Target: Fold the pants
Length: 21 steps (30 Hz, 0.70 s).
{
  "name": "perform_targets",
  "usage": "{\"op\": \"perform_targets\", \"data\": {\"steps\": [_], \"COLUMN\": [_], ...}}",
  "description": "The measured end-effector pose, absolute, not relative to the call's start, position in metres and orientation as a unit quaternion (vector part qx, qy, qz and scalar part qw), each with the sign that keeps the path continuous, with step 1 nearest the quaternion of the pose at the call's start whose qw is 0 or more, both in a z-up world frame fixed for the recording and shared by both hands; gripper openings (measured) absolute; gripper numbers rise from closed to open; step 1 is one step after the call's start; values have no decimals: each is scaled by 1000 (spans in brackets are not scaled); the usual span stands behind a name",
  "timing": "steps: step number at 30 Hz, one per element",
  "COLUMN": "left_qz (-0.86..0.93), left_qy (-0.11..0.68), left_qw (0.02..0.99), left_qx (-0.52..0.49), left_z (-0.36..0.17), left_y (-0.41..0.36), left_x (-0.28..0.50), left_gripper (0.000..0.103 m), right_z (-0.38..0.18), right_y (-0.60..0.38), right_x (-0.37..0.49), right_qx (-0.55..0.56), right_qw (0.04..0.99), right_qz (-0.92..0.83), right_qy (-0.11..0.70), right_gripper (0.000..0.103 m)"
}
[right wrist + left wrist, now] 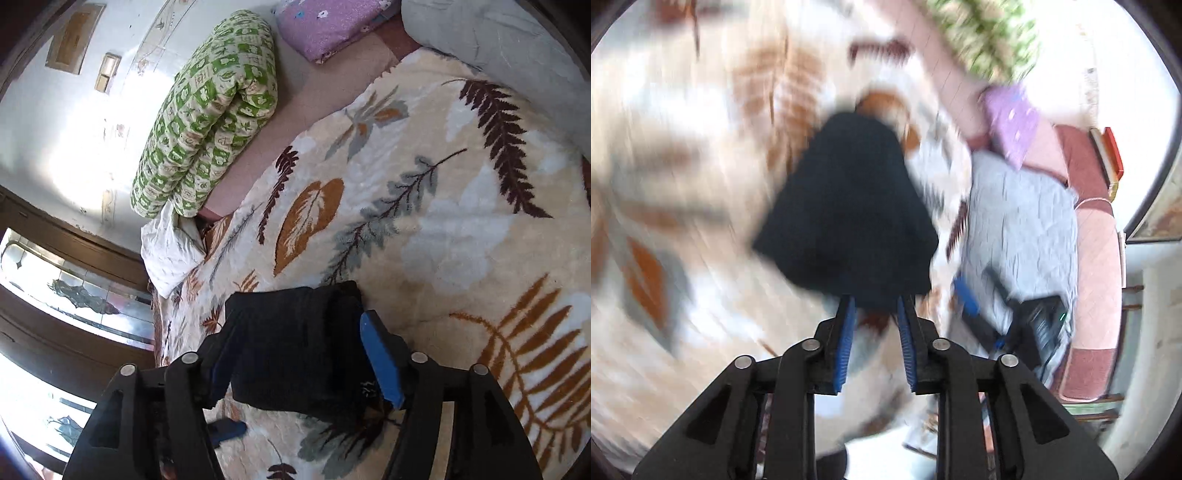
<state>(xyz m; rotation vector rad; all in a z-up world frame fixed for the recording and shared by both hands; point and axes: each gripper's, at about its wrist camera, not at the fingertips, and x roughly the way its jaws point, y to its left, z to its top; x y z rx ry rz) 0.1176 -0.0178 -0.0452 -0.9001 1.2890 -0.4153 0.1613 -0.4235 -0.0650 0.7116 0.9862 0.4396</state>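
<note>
The dark navy pants (pixel 846 206) lie folded into a compact bundle on a cream blanket with a leaf print (pixel 683 166). The left wrist view is blurred by motion. My left gripper (pixel 875 304) is open and empty, its blue pads just short of the bundle's near edge. In the right wrist view the folded pants (pixel 295 347) sit between my right gripper's fingers. My right gripper (pixel 299 332) is open wide, one blue pad (pixel 380 358) on each side of the bundle, not squeezing it.
A rolled green-and-white quilt (pixel 210 118) and a purple pillow (pixel 332 22) lie by the wall. A white cloth (pixel 170 247) sits at the blanket's corner. A grey quilted cover (pixel 1019 229) and the other gripper's black body (pixel 1038 325) are to the right.
</note>
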Motion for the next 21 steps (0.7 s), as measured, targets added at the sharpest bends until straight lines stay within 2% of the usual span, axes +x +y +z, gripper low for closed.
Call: {"op": "perform_targets", "data": {"steps": [1,3,11,16,21], "left_qz": [-182,-184,-241,-246,-240], "left_qy": [577,585,616,624,647], "left_qw": [694,698,704,732,716], "left_qx": [-389,-370,-258,-119,-101], "left_z": [-42,-43,-50,-49,-70], "left_y": [-10,0,-30,-49,-39], "left_x": [126,143,178,189,199], "left_gripper": [38,41,41,41,41], "right_z": [-66,-79,-119,-126,-129], "right_y": [-421,-410,-384,-384,-386], "right_x": [160,159,168,176,179], "right_qx": [322,303,300,300,308], "right_qw": [799,791,773,770,766], "right_qz": [203,204,216,215,224], "right_qy": [465,490,516,521,518], "right_gripper": [71,72,72,72,72]}}
